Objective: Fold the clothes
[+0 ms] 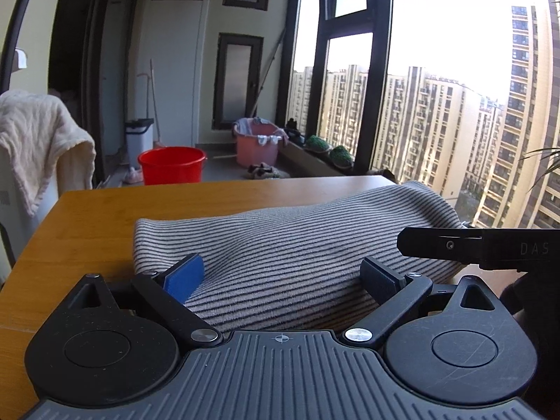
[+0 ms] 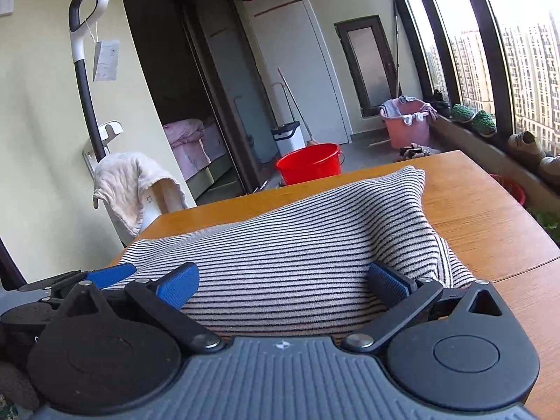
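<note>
A folded garment with grey and black stripes (image 1: 280, 241) lies bunched on the wooden table (image 1: 98, 217). My left gripper (image 1: 282, 280) is open at the garment's near edge, and the cloth passes between its blue pads without being pinched. The black housing of the other tool (image 1: 490, 248) reaches in from the right. In the right wrist view the same striped garment (image 2: 297, 245) fills the middle, and my right gripper (image 2: 283, 284) is open wide over its near edge. At the far left, one of the left gripper's blue fingers (image 2: 110, 274) rests on the cloth.
The table's far edge (image 2: 315, 182) drops to a balcony floor holding a red bucket (image 2: 309, 162) and a pink laundry basket (image 2: 407, 124). A cream towel (image 1: 38, 140) hangs over a white stand on the left. Tall windows (image 1: 437, 105) run along the right.
</note>
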Demonstrator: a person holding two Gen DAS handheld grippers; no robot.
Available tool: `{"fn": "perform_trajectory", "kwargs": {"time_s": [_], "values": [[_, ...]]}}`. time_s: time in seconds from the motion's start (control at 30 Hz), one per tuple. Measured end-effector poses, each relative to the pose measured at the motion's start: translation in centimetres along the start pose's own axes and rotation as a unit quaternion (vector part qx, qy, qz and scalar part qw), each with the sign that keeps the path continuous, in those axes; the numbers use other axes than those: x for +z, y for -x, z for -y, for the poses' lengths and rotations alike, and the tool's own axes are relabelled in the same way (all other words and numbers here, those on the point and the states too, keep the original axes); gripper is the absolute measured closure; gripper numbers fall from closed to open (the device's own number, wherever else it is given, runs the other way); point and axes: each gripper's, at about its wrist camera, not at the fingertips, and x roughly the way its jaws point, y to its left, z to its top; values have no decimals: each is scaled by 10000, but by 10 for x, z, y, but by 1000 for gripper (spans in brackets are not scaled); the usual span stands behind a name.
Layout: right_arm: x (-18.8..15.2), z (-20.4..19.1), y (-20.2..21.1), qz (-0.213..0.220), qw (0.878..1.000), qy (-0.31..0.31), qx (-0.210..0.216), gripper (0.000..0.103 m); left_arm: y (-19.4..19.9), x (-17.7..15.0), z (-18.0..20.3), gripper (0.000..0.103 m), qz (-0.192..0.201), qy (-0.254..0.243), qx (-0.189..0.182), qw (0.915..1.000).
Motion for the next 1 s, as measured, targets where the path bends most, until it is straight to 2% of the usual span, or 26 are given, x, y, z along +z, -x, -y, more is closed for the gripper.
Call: {"fn": "perform_trajectory", "kwargs": {"time_s": [0.17,0.27,0.43,0.47,0.6,0.7,0.87,1.0], "values": [[-7,-8,10,513,9975,-6,-494,0,-3,0,-3,3,-3,138,-31,9999],[-6,-5,12,602,9962,-98,-618,0,-5,1,-6,3,-17,186,-66,9998],[-7,1,20,935,9884,-275,-1164,0,-4,1,-6,2,-28,173,-72,9998],[-6,7,19,821,9894,-374,-1139,0,-4,1,-6,2,-30,166,-71,9998],[1,36,-6,-223,9915,-923,-887,0,-3,2,-5,1,3,134,-79,9999],[2,38,-8,-349,9928,-764,-859,0,7,4,-3,1,57,171,-35,9998],[1,26,-15,-458,9911,-545,-1128,0,19,5,-8,1,136,552,-14,9984],[4,20,-22,-467,9900,-481,-1241,0,5,2,-10,1,135,344,155,9992]]}}
